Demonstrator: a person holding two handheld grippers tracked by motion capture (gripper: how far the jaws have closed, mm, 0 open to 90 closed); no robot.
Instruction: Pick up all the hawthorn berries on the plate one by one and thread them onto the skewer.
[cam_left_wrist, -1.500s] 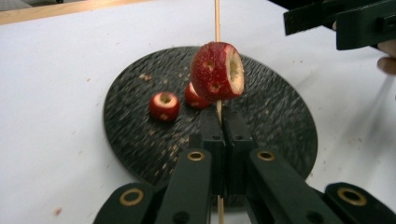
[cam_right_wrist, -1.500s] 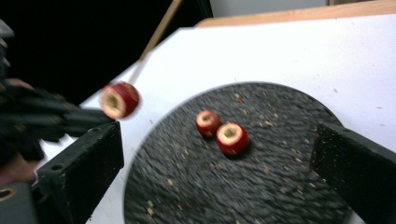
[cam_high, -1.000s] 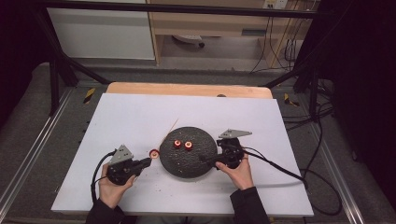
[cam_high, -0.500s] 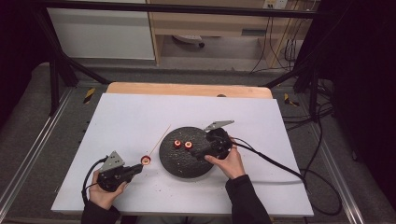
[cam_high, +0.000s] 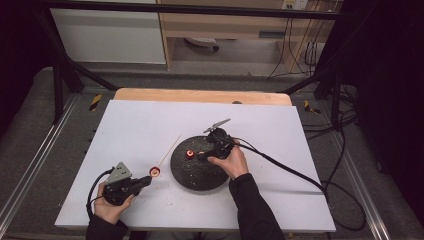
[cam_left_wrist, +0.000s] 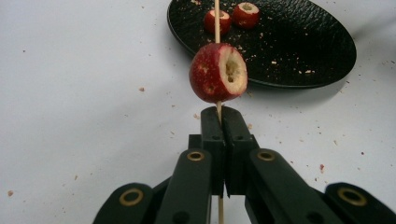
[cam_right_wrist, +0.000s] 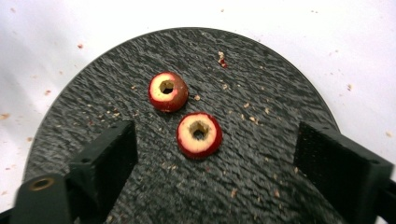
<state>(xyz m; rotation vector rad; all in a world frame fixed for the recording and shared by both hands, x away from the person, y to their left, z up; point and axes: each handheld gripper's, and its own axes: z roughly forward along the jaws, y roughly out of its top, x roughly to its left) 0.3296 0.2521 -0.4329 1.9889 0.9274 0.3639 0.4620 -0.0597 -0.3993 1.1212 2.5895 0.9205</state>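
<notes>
Work in hand: threading cored red fruit onto a thin wooden skewer. One piece is on the stick; two wait on the plate.

Left gripper (cam_left_wrist: 219, 122) — jaws clamped tight on the skewer (cam_left_wrist: 217, 21), which runs up and away between the pads. The skewered fruit (cam_left_wrist: 218, 73) sits on the stick just beyond the jaw tips, cored face turned to the right in the left gripper view. In the high view this gripper (cam_high: 145, 180) lies on the white table (cam_high: 130, 125), left of the black plate (cam_high: 190, 175), with the stick slanting away toward the table's far side.

Right gripper (cam_right_wrist: 212, 154) — jaws have just been narrowing from full width but stand well apart, pads touching nothing. It hovers over the plate (cam_right_wrist: 280, 93). The nearer fruit (cam_right_wrist: 199, 135) lies between the two jaws, slightly ahead of the tips, hole facing up; the farther fruit (cam_right_wrist: 168, 91) lies just beyond it, toward the left jaw.

Judgement: the step is the pick of the second piece. The next move calls for lowering the right gripper so the pads straddle the nearer fruit on its red flanks, closing without crushing it, then lifting and turning the hole in line with the free tip of the skewer. Risk — the round piece may roll off the pads on the textured plate.
</notes>
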